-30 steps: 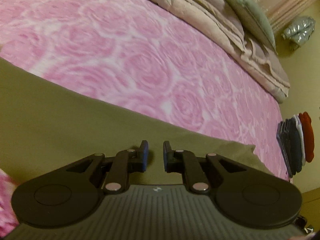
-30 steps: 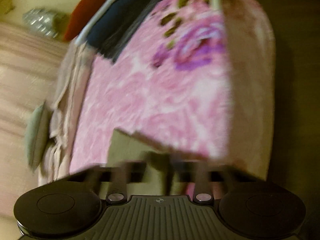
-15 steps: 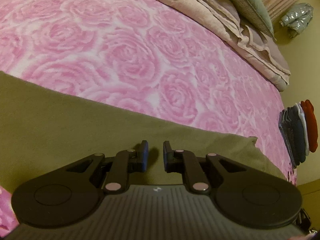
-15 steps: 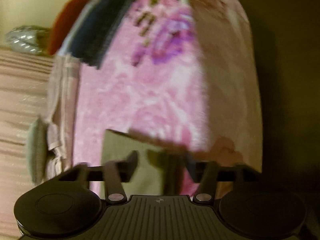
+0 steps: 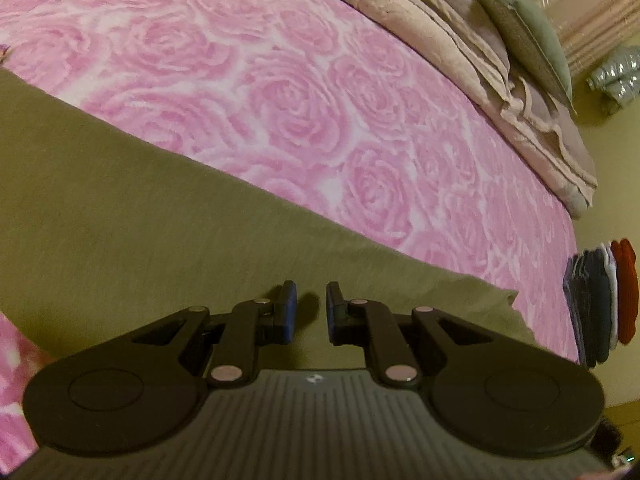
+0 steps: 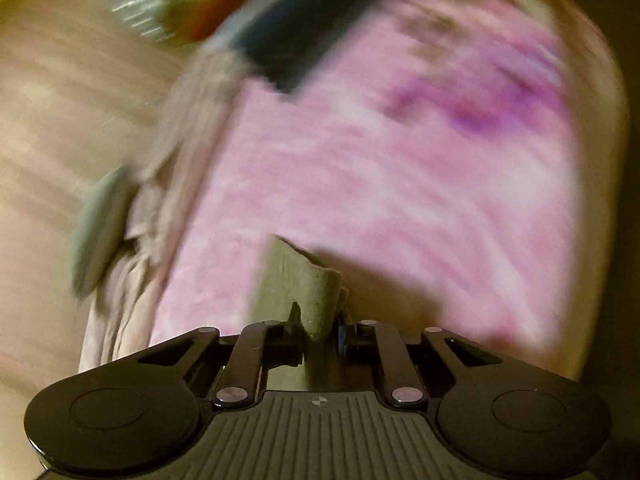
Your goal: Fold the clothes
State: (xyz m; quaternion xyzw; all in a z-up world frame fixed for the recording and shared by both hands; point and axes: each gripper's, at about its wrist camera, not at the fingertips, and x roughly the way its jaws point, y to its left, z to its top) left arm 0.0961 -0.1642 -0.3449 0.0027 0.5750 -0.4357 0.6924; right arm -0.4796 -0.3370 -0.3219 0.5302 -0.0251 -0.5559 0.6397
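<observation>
Right now the right gripper (image 6: 320, 330) is closing its jaws on a bunched corner of the olive-green garment (image 6: 304, 280). That bit of cloth is sitting between the two jaws and poking up past them, so the right gripper looks to be the one ready to carry the fold. The picture from that side is blurry, so I am not sure how firmly the cloth is being pinched.

The left gripper (image 5: 307, 312) is hanging just over the same olive-green garment (image 5: 120, 200), with its blue pads (image 5: 289, 310) a little apart and nothing between them. The garment is lying flat under and in front of it. Its long edge is running from far on the left side down toward the near right, where it is ending in a corner close to the right of the fingers.

Past that edge, the pink rose blanket (image 5: 300, 100) is spreading out ahead of the left gripper, bare and flat, so I think the fold has room to go that way. Far ahead, beige bedding (image 5: 460, 60) and a pale green pillow (image 5: 520, 28) are piling up. Off to the right, well apart from the garment, a stack of folded clothes (image 5: 600, 304) is waiting. Nothing seems to be lying in the way of the fold.
</observation>
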